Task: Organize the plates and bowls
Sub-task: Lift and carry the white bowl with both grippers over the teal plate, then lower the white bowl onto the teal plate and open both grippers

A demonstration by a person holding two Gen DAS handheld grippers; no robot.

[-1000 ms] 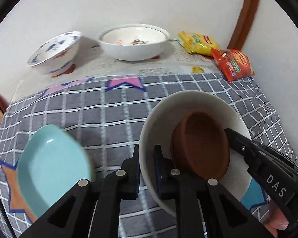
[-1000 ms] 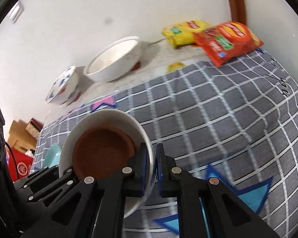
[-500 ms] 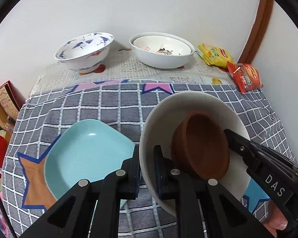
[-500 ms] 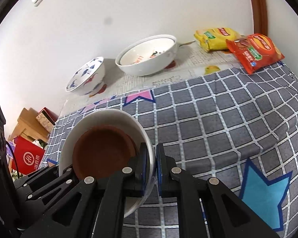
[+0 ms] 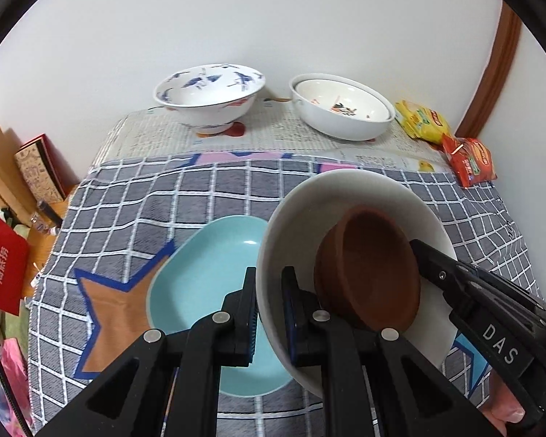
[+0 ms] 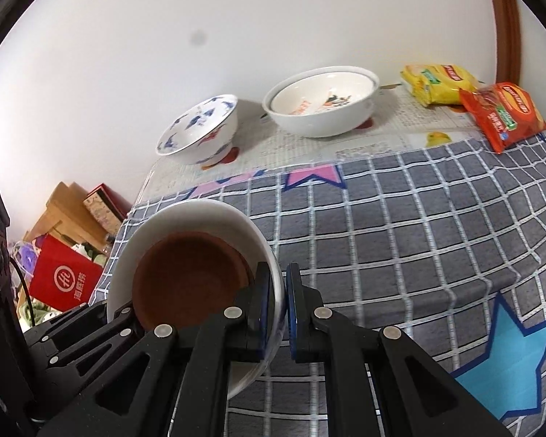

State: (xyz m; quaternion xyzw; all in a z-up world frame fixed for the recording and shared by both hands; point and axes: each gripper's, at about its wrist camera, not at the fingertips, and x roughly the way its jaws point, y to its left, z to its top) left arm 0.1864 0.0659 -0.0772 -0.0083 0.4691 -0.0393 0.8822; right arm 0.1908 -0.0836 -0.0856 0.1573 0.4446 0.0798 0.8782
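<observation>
1. Left wrist view: my left hand-held gripper point(image 5: 269, 313) is clamped on the near rim of the white bowl point(image 5: 309, 215), one finger outside, one inside.
2. My right hand-held gripper point(image 6: 282, 306) pinches the same white bowl on its opposite rim; both sets of fingers are nearly closed, with only the bowl wall between them.
3. From the left camera I see that right hand-held gripper's black body reaching in past the bowl's far-right edge, lettered "DAS".
4. Inside the white bowl sits a brown bowl point(image 5: 371, 269), nested and leaning toward the right-hand wall.
5. The white bowl is tilted and held above the checked cloth point(image 6: 400, 225) that covers the surface.
6. Just left of the white bowl, and partly under its rim in this view, a light blue plate point(image 5: 200, 280) lies flat on the cloth, overlapping an orange star print.
7. Well beyond the white bowl, against the wall, stand a blue-patterned bowl point(image 5: 209, 96) and a larger white bowl with red markings point(image 5: 342, 107), both on newspaper point(image 5: 273, 134).
8. Right of that larger bowl lie a yellow snack packet point(image 6: 436, 83) and a red snack packet point(image 6: 502, 114), touching each other.
9. Off the surface's left edge, far from the white bowl, I see a red bag point(image 6: 63, 280) and cardboard boxes point(image 6: 72, 211).
</observation>
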